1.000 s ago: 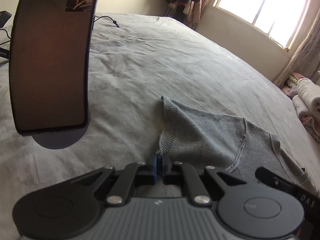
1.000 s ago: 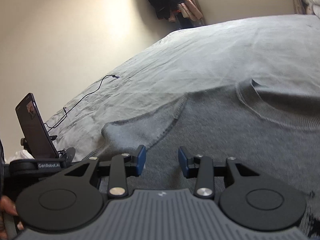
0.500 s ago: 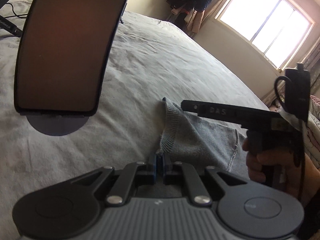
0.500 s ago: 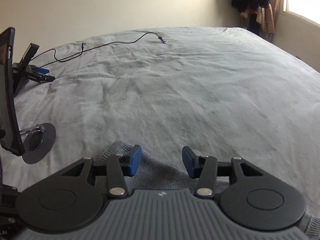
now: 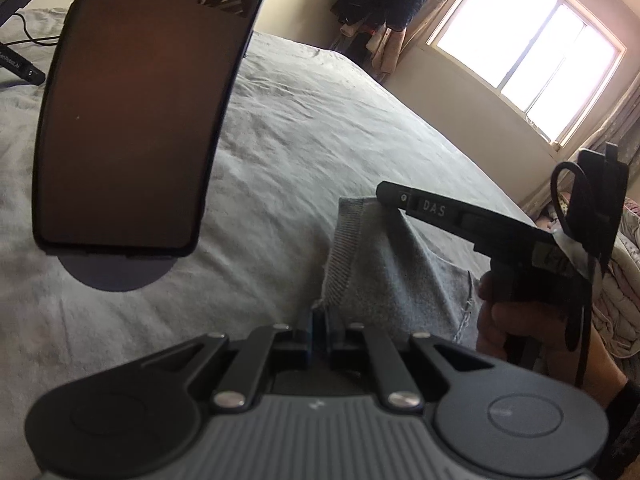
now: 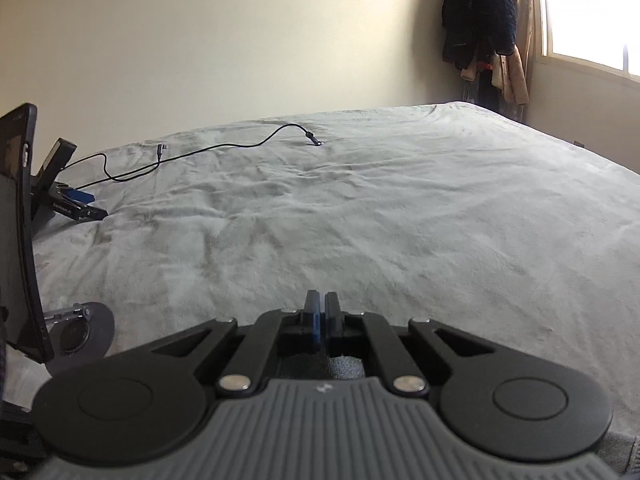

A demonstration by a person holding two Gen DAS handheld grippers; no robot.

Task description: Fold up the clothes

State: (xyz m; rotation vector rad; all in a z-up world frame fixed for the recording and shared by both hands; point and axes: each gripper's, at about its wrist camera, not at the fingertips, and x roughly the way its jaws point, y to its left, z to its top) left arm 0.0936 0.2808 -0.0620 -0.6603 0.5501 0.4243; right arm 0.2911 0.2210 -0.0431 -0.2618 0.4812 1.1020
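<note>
A grey knit sweater lies on the bed's grey sheet. My left gripper is shut on the near corner of its ribbed hem. The hem runs up and away to its far corner, which is lifted to the tip of my right gripper; a hand holds that tool. In the right wrist view the right gripper is closing fully, blue pads together, with a bit of grey sweater showing just behind them. The rest of the sweater is hidden below both tools.
A dark phone on a round-based stand rises close on the left, seen edge-on as the phone. A black cable and a small device lie at the far left. Clothes hang in the corner by the window.
The right gripper swung left to the hem's far corner, rolled level, and its jaws went from open to shut. The hem corner now stands lifted. The left gripper kept its hold and place.
</note>
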